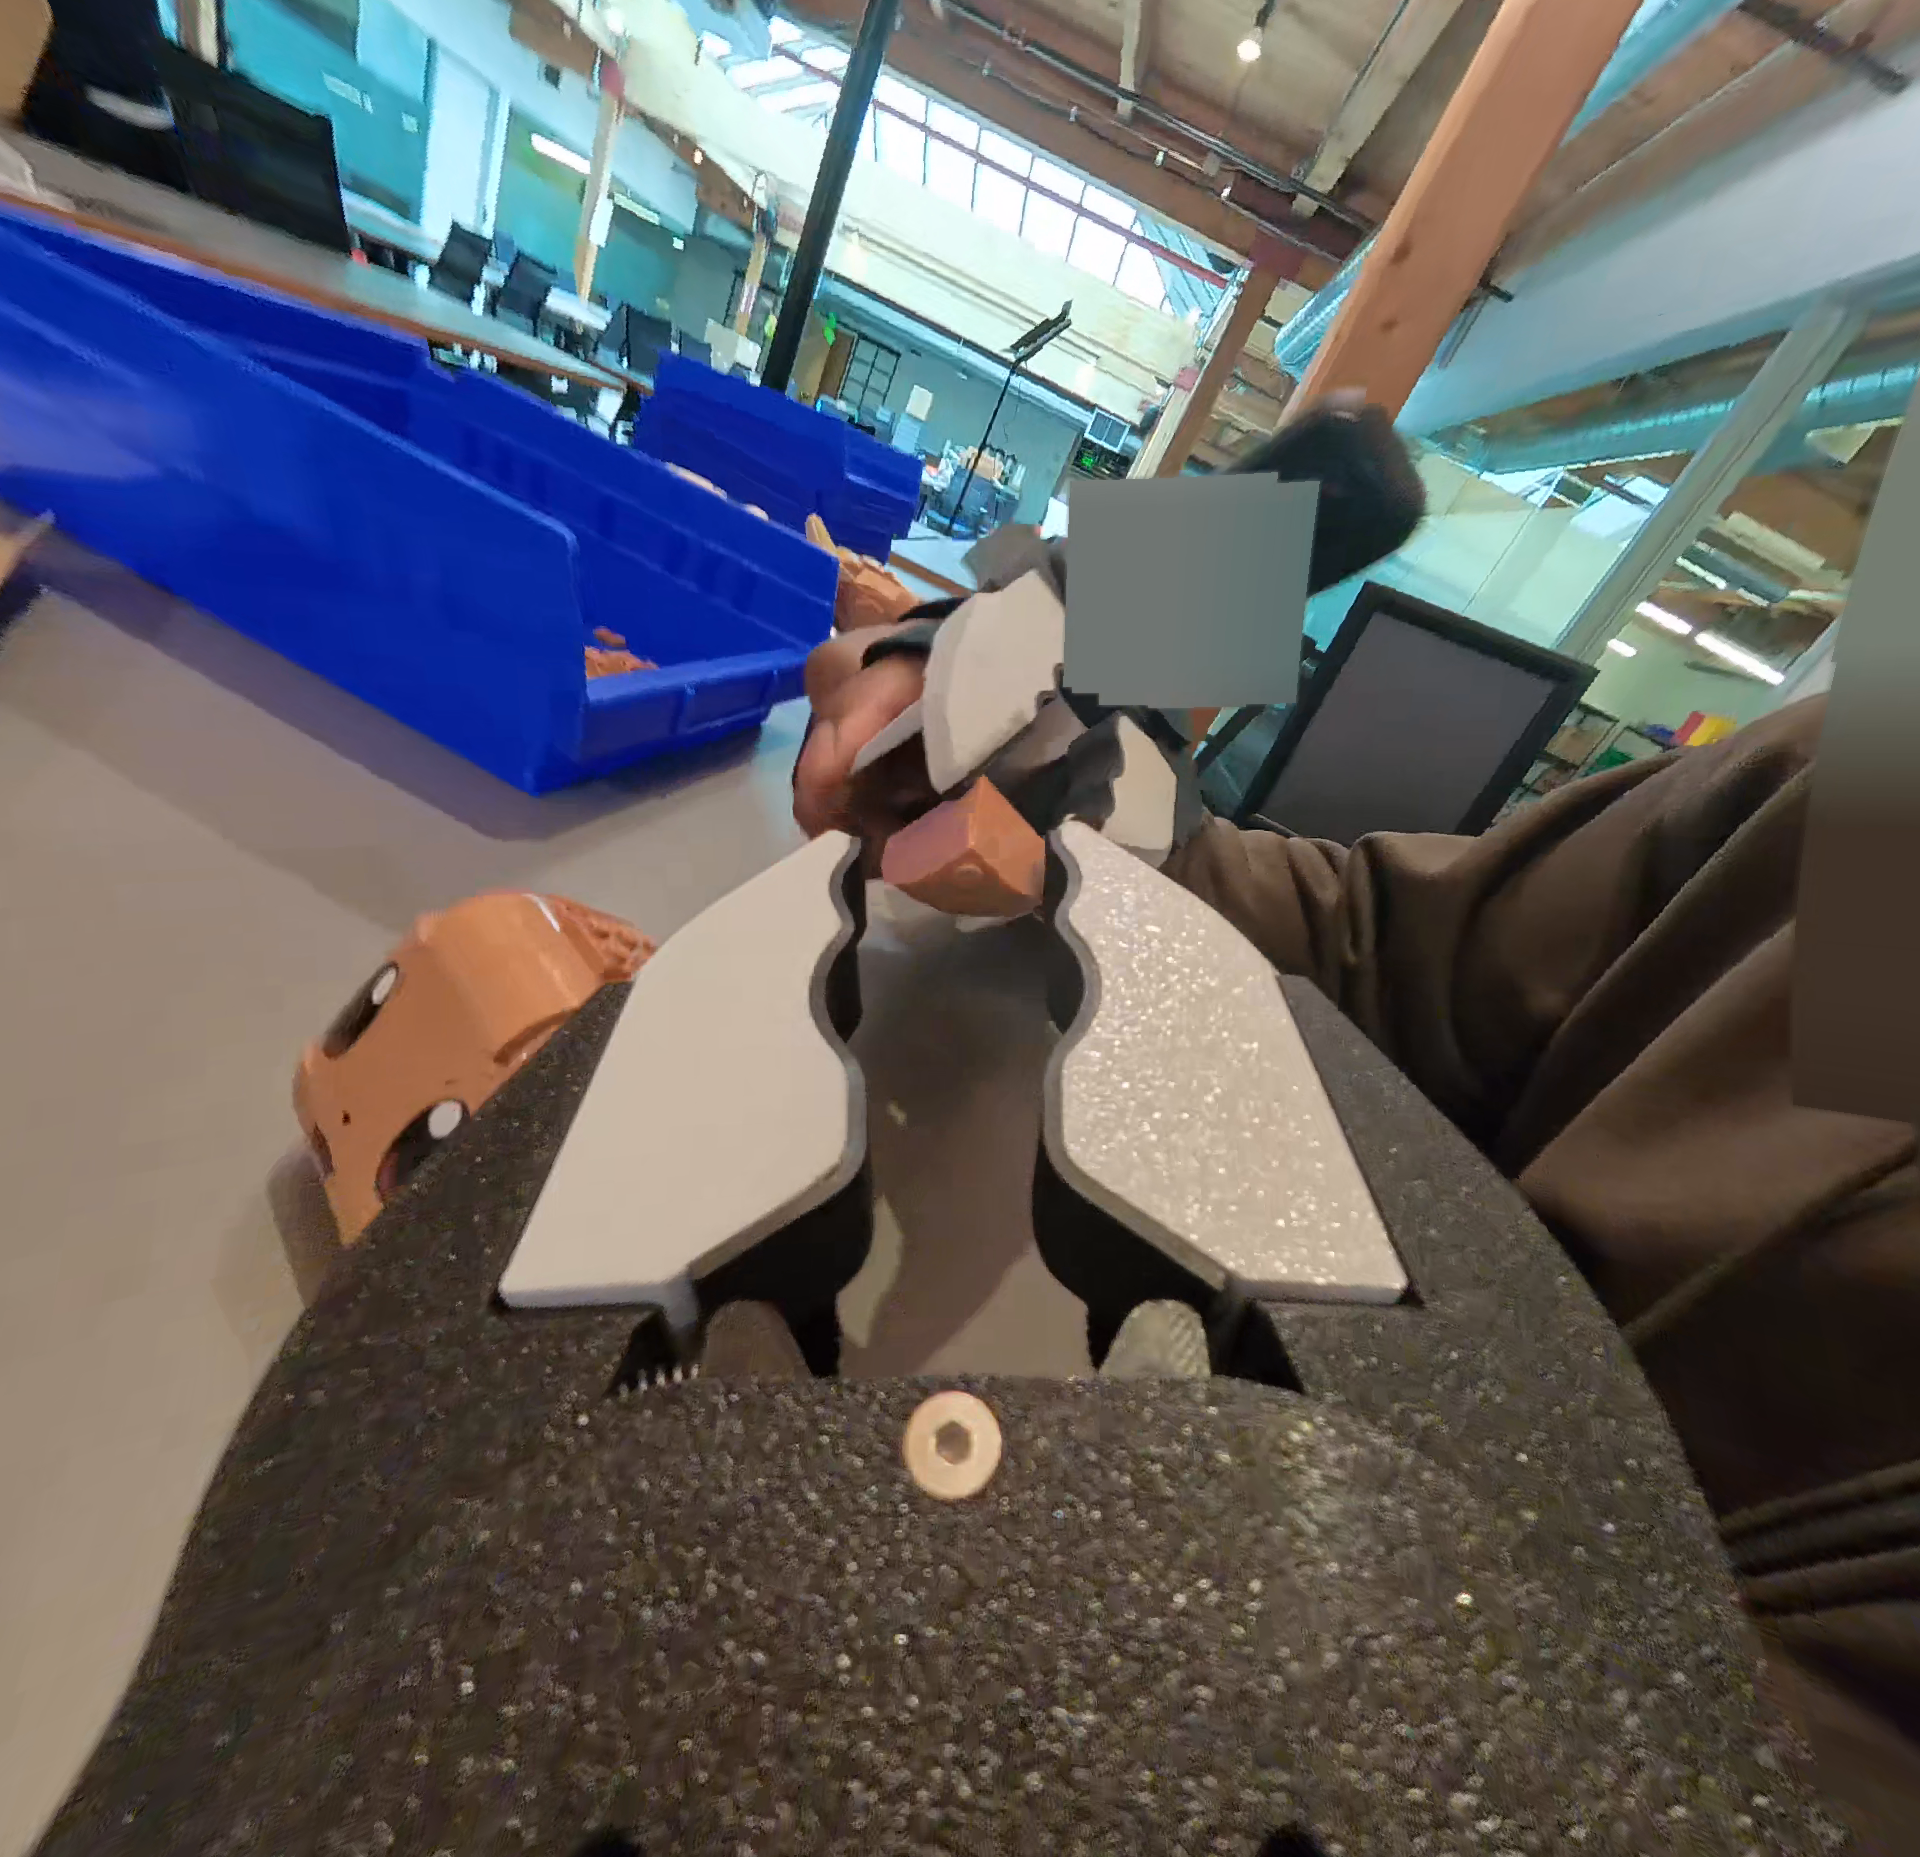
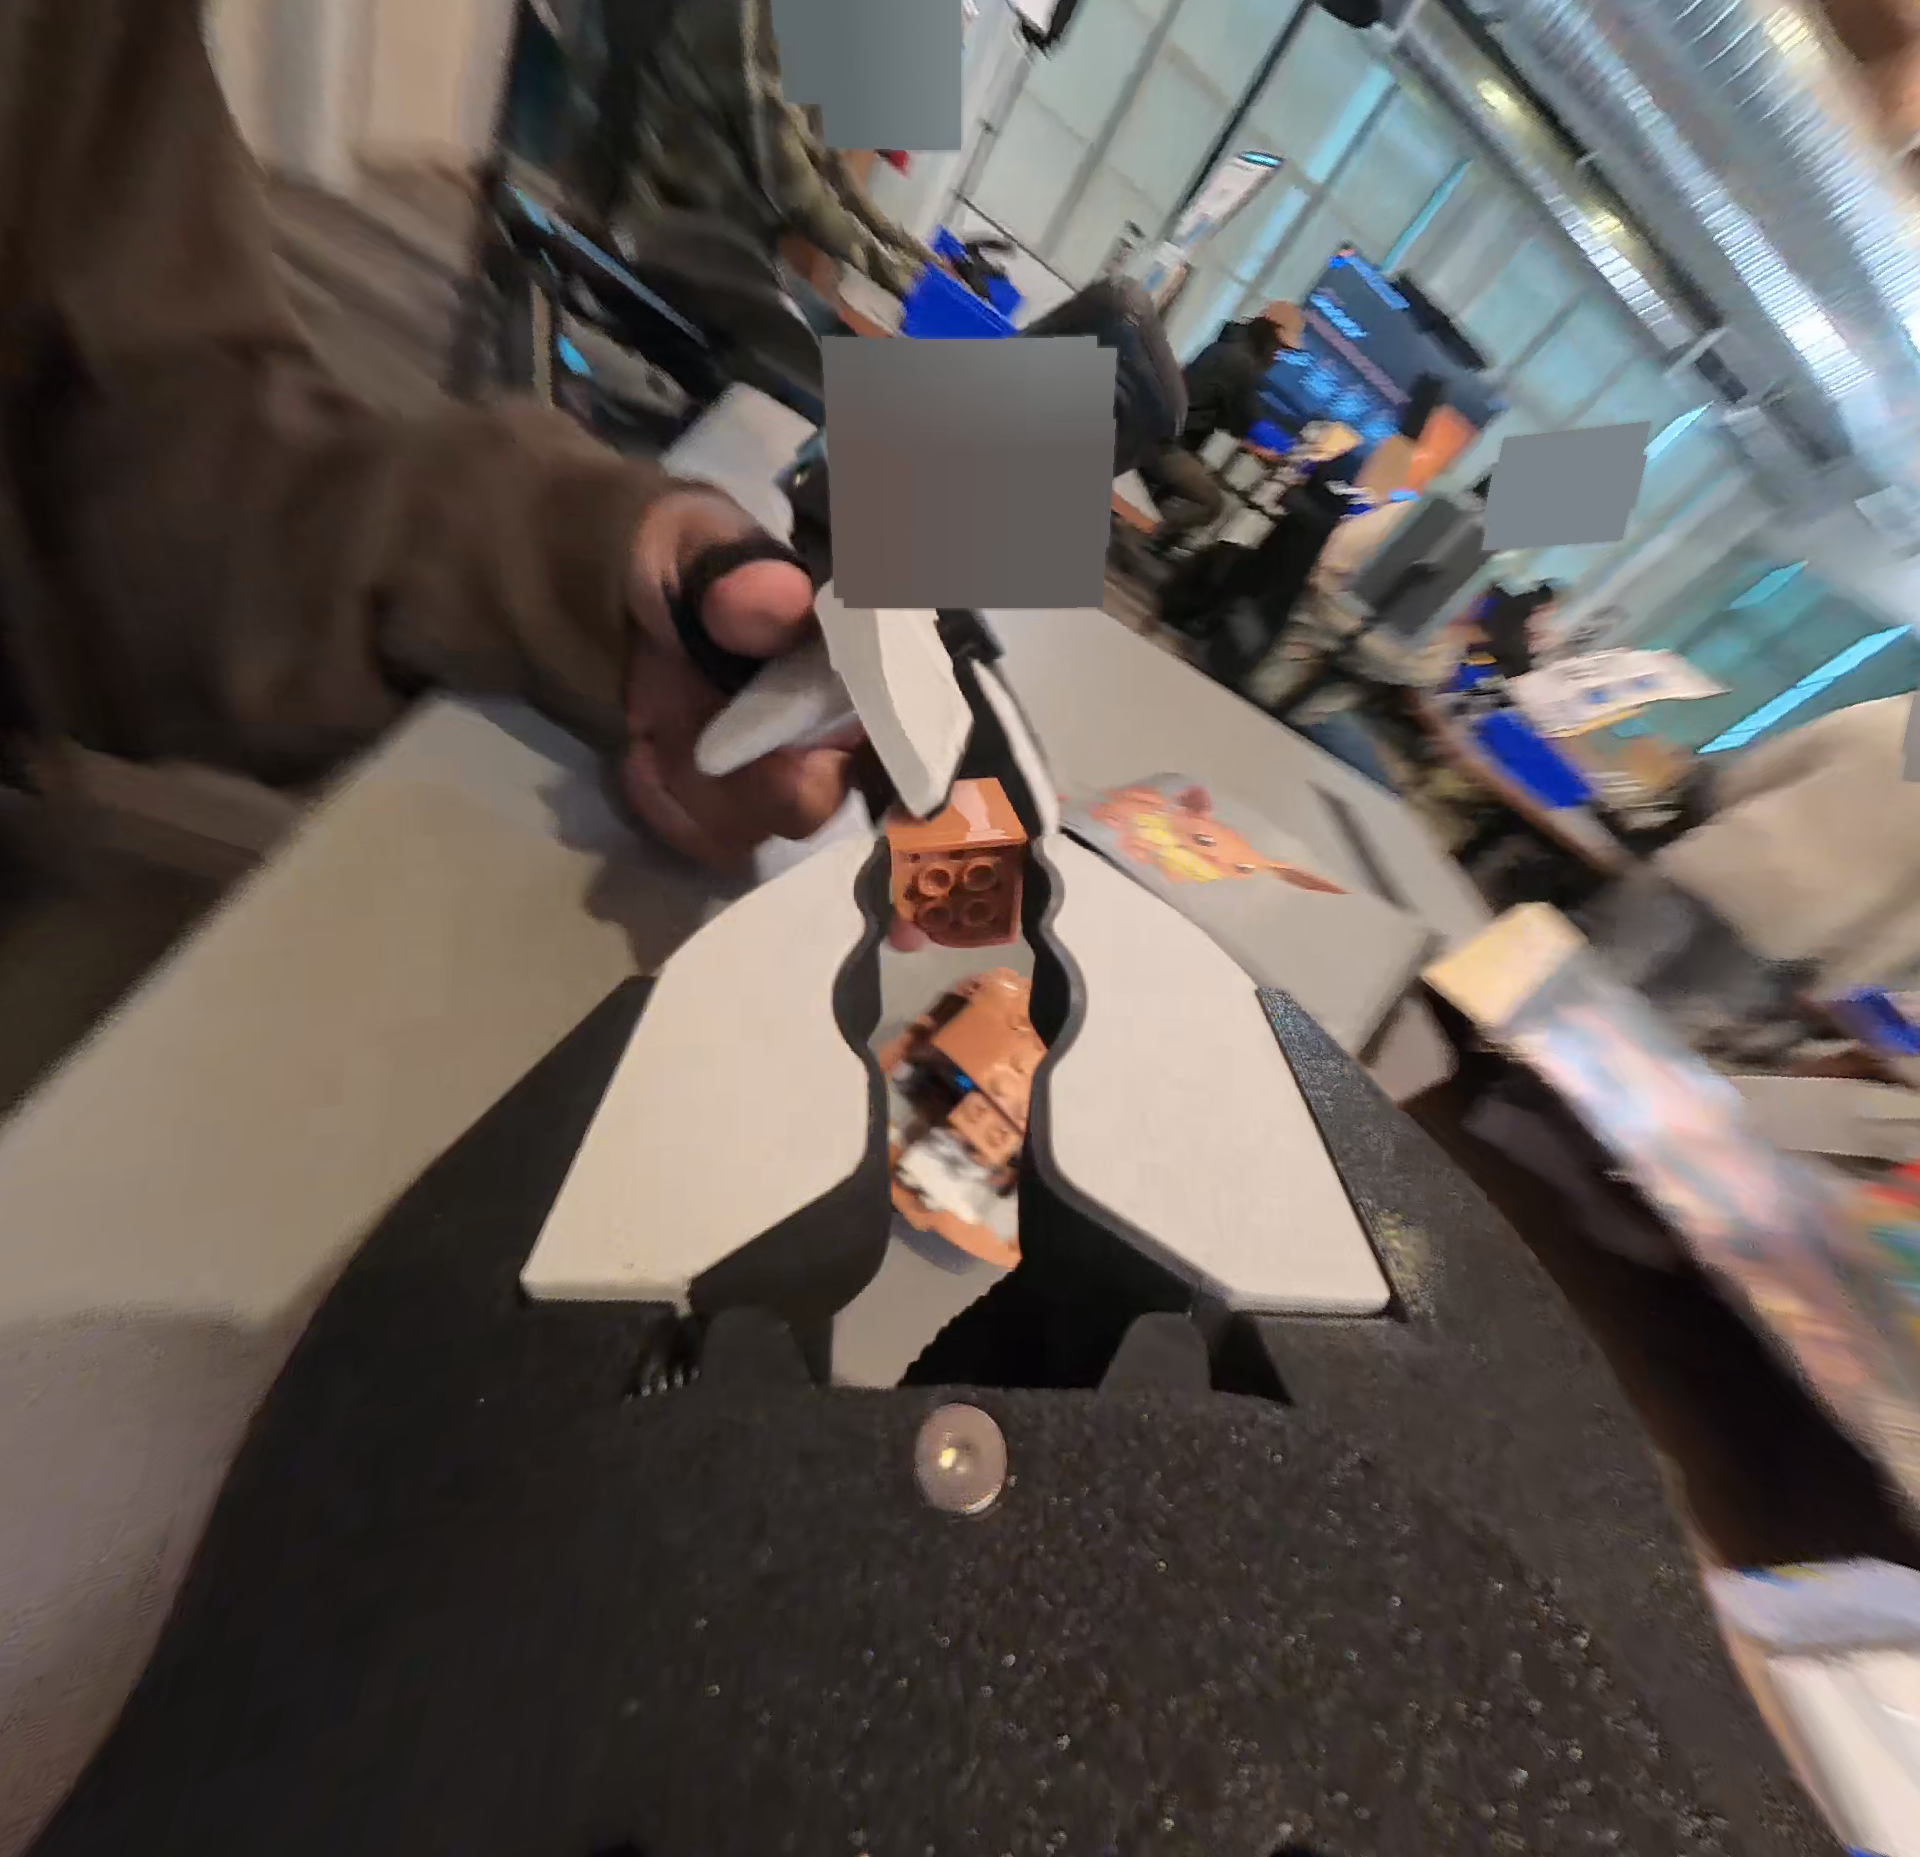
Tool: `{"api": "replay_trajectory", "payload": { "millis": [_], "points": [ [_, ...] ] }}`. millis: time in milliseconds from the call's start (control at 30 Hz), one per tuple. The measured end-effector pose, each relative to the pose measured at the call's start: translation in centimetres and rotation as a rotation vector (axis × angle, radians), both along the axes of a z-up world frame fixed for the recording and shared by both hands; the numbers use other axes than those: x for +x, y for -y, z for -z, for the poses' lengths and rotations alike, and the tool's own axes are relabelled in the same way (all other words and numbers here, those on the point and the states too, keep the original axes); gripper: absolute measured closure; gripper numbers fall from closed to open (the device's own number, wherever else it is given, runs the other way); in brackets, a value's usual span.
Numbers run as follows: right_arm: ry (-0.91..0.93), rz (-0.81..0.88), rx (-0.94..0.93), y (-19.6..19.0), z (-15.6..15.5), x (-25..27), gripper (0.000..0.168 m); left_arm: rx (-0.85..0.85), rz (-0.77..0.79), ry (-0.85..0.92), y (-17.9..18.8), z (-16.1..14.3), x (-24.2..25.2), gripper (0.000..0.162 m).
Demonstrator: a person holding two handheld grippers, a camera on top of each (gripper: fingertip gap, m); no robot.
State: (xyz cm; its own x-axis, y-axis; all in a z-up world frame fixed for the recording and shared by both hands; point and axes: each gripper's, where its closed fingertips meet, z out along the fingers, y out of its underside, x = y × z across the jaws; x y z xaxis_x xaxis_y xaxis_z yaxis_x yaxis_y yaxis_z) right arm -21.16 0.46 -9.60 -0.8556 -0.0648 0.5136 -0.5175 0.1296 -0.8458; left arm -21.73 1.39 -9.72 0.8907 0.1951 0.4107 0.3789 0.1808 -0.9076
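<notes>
1. Farthest left of the brown brick, in the left wrist view, a long blue bin [image 1: 436,602] lies on the grey table [image 1: 156,872] with a few brown pieces at its near end.
2. Nearer, still left of the brick, a brown brick-built model [image 1: 447,1028] with round white-and-black studs sits on the table, just beside the left gripper's black body.
3. The left gripper [image 1: 961,862] has its grey fingers closed on the brown brick [image 1: 966,862], pinched at their tips.
4. The same brick shows in the right wrist view [image 2: 956,872], underside tubes facing the camera, held between the tips of the right gripper [image 2: 956,877], which is also clamped on it; both grippers meet at this one brick, above the table.
5. Below the brick, a heap of brown and white bricks [image 2: 966,1111] shows through the finger gap.
6. Right of the brick lies a printed sheet with an orange figure [image 2: 1195,841].
</notes>
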Motion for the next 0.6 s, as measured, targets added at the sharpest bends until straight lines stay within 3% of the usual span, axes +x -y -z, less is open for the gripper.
{"api": "replay_trajectory", "payload": {
  "millis": [300,600],
  "points": [
    [-0.291,0.109,0.020,0.47,0.57,-0.34,0.145,0.044,0.075,0.202,-0.51,0.86,-0.19,0.135],
    [-0.232,0.069,0.002,0.30,-0.03,0.20,0.145,0.068,0.107,0.175,-0.58,0.31,0.27,0.138]
  ]
}}
